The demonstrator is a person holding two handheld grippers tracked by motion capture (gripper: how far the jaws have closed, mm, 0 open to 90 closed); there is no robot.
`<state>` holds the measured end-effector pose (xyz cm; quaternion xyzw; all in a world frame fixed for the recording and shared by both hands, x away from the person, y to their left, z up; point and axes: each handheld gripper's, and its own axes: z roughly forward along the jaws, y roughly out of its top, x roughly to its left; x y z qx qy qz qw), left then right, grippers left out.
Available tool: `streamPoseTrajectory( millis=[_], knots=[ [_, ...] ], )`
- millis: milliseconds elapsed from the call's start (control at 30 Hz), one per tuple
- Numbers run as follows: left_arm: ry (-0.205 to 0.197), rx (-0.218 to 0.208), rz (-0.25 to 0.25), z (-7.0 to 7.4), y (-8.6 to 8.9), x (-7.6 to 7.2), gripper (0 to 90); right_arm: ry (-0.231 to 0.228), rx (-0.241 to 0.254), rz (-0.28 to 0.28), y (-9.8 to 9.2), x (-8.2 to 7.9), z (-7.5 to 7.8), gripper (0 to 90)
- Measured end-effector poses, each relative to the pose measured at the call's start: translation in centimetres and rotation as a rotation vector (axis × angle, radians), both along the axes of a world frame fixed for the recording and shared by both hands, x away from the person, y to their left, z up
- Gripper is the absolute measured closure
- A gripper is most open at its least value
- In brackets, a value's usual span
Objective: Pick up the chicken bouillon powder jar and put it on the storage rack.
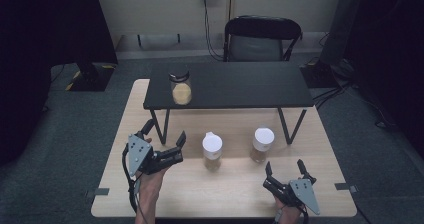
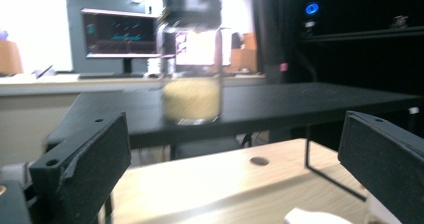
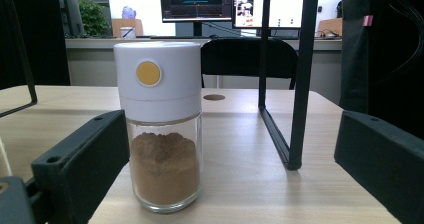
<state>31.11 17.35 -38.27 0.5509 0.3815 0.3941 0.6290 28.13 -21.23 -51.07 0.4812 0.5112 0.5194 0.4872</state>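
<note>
Both tools open and empty above the bench.
High view: left tool wide open near the shelf edge, jar upon it; right tool before a shaker.
Left gripper view: jar ahead, clear room between.
Right gripper view: shaker between spread jaws, untouched.
</note>
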Motion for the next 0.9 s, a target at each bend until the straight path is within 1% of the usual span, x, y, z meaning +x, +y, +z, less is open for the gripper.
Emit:
streamPoseTrajectory(
  millis=[33,167,267,367,467,533,633,700,767,900],
  knots=[
    [0.003,-0.006,0.001,-0.2,0.1,-0.1,0.0,0.000,0.000,0.000,0.0,0.0,0.0,0.1],
    [0.006,-0.003,0.025,-1.2,0.4,-0.4,0.0,0.000,0.000,0.000,0.0,0.0,0.0,0.1],
    [0.005,0.016,0.050,-1.9,0.3,-0.6,0.0,0.000,0.000,0.000,0.0,0.0,0.0,0.1],
    [0.011,0.017,0.043,-2.7,0.2,-0.7,0.0,0.000,0.000,0.000,0.0,0.0,0.0,0.1],
    [0.011,0.031,0.062,-3.4,0.1,-0.8,0.0,0.000,0.000,0.000,0.0,0.0,0.0,0.1],
    [0.007,0.029,0.060,-4.0,0.1,-0.9,0.0,0.000,0.000,0.000,0.0,0.0,0.0,0.1],
    [0.006,0.043,0.070,-4.9,0.1,-1.0,0.0,0.000,0.000,0.000,0.0,0.0,0.0,0.1],
    [0.012,0.043,0.066,-5.4,0.0,-1.0,0.0,0.000,0.000,0.000,0.0,0.0,0.0,0.1],
    [0.023,0.064,0.066,-6.0,-0.1,-0.9,0.0,0.000,0.000,0.000,0.0,0.0,0.0,0.1],
    [0.040,0.072,0.066,-7.1,-0.1,-0.7,0.0,0.000,0.000,0.000,0.0,0.0,0.0,0.2]
  ],
)
